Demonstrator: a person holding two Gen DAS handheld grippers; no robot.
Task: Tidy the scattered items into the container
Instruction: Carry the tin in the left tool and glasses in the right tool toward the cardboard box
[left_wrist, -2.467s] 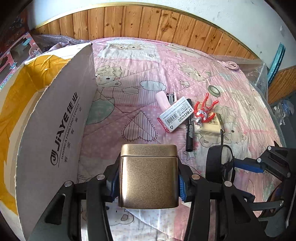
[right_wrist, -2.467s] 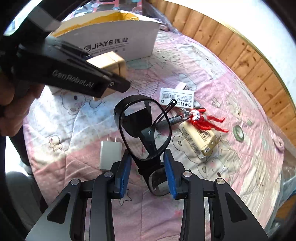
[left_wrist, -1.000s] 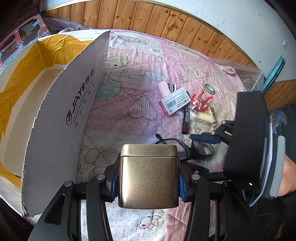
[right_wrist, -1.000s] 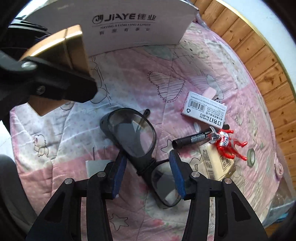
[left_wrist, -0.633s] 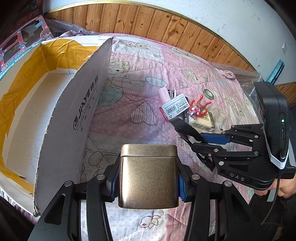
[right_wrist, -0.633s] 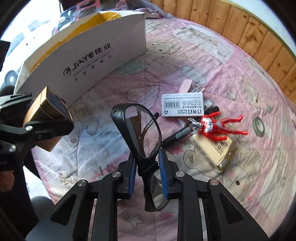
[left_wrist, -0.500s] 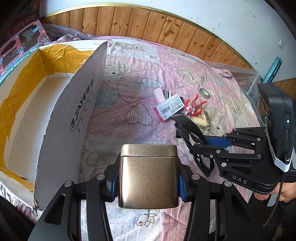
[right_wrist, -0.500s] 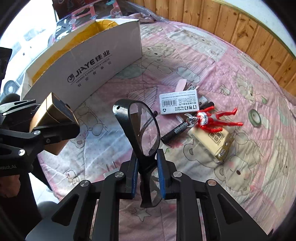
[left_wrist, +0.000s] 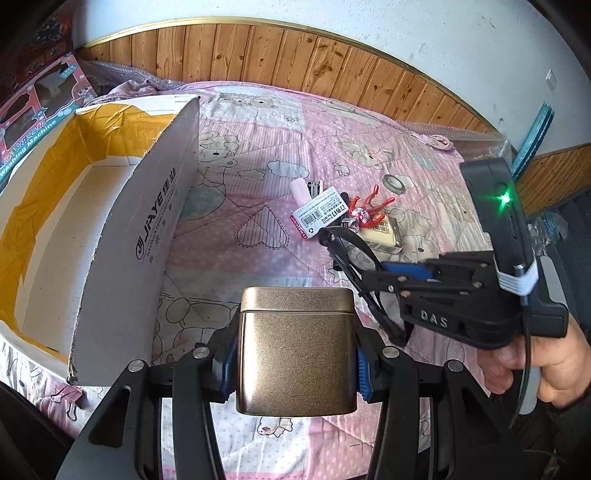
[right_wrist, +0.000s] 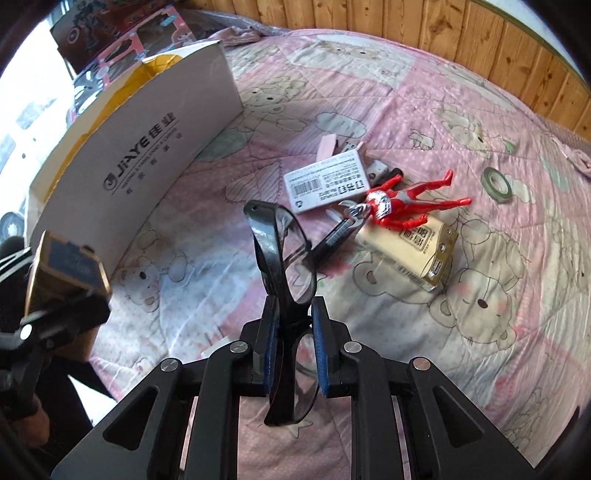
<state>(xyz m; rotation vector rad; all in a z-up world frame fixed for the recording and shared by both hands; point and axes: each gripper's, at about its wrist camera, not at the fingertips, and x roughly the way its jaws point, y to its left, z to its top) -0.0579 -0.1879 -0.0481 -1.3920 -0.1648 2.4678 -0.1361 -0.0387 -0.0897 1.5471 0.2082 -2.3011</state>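
Looking along the left hand-held gripper (left_wrist: 295, 363): its blue pads are clamped on the two side walls of a gold tin (left_wrist: 297, 350), held upright above the near edge of the bed (left_wrist: 258, 155). Tin reads as rigid, smooth metal, likely light; flat walls suit the pads, but the finish could slide if the grip slackens. Cardboard box (left_wrist: 144, 236) stands open just to the left, its white floor bare where visible. On the right, the right hand-held gripper (left_wrist: 364, 275) shows from the side, carrying black glasses (left_wrist: 343, 251).

Only this view shows the box interior and the person's hand (left_wrist: 532, 358) on the right handle.

Right wrist view: the gripper's pads are pinched on the glasses at the bridge, one lens up, one hanging below. Judged light but fragile; the bridge is the stiffest hold and keeps the pads mostly off the lenses. Temple arms cannot be made out clearly.

Only this view lays the far clutter out plainly: staples box (right_wrist: 327, 182), red figure (right_wrist: 402, 206) lying on a tan pack (right_wrist: 410, 251), black marker (right_wrist: 334, 236) partly behind the lens, tape roll (right_wrist: 496, 184) off right. A white object shows beneath the fingers; cannot identify it.
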